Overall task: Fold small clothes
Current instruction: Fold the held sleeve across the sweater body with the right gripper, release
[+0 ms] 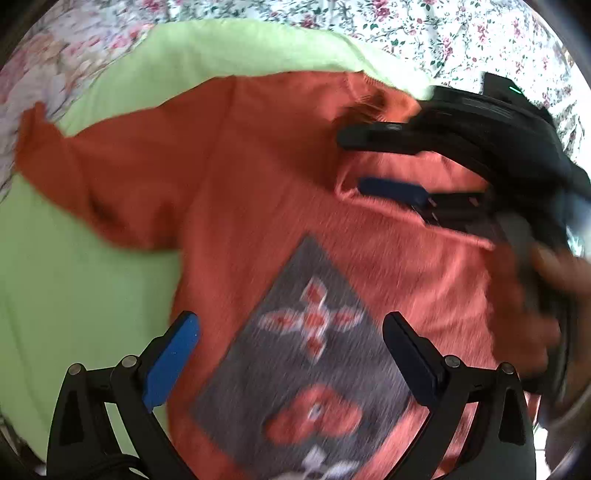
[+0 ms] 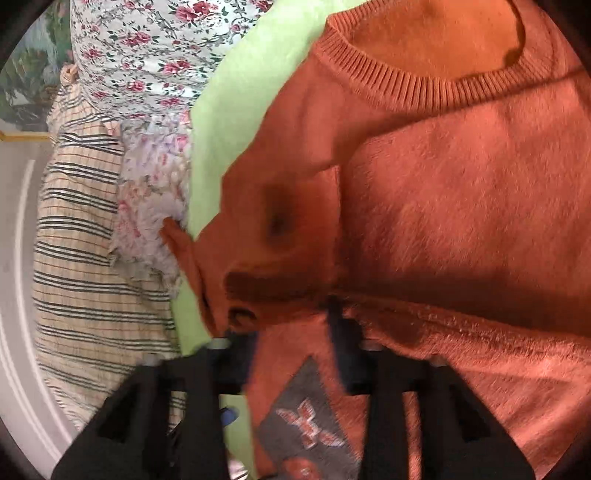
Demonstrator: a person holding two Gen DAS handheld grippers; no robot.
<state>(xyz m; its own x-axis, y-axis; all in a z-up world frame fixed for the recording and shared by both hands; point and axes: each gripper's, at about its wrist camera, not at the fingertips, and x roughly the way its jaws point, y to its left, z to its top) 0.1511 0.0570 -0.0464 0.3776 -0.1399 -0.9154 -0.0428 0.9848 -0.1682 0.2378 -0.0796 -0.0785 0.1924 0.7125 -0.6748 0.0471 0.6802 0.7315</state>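
I am working on the orange sweater point(image 1: 258, 177), which is lying on a green sheet point(image 1: 74, 295). My left gripper point(image 1: 291, 332) is hovering spread wide over the sweater's grey patch point(image 1: 306, 354). My right gripper point(image 2: 291, 332) is pinching a fold of the sweater near its collar point(image 2: 406, 88)

One orange sweater point(image 1: 258, 177). One green cloth point(image 1: 74, 288) under it. One floral sheet point(image 1: 424, 33). One striped plaid fabric point(image 2: 81, 258), left side. Two grippers: left gripper point(image 1: 291, 332), right gripper point(image 1: 373, 162). One grey patch point(image 1: 306, 354) on sweater.
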